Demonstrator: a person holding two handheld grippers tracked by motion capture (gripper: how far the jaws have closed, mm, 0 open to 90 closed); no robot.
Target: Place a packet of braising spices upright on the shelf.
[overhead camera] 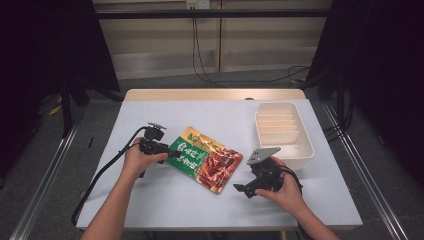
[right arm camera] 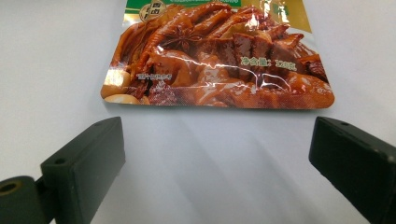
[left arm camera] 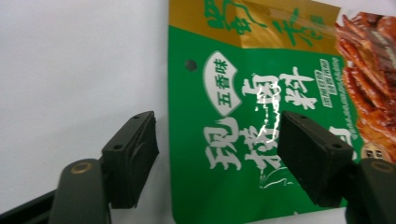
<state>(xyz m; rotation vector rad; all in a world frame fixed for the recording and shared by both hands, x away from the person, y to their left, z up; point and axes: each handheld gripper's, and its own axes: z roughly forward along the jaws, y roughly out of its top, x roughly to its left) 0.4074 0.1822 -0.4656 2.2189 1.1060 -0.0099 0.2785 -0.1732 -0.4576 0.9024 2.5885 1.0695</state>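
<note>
Seasoning packet [overhead camera: 206, 158], flat on tabletop [overhead camera: 165, 200]. Left hand-held gripper [left arm camera: 215, 154] part-open, straddling its green edge (pads not pressing). Right hand-held gripper [right arm camera: 217, 172] wide, near, holding nothing.

A seasoning packet [overhead camera: 206, 159] is printed in bright green with white Chinese characters, topped by a gold band and finished at the other end with a glossy reddish-brown photograph of braised meat. It is set on a plain white tabletop [overhead camera: 165, 200] edged at the far side in light wood. A ribbed container [overhead camera: 283, 134] is coloured cream. Both tools, the left tool [overhead camera: 170, 152] and right tool [overhead camera: 242, 190], are matte black; a grey plate [overhead camera: 262, 155] is carried by the right one.
</note>
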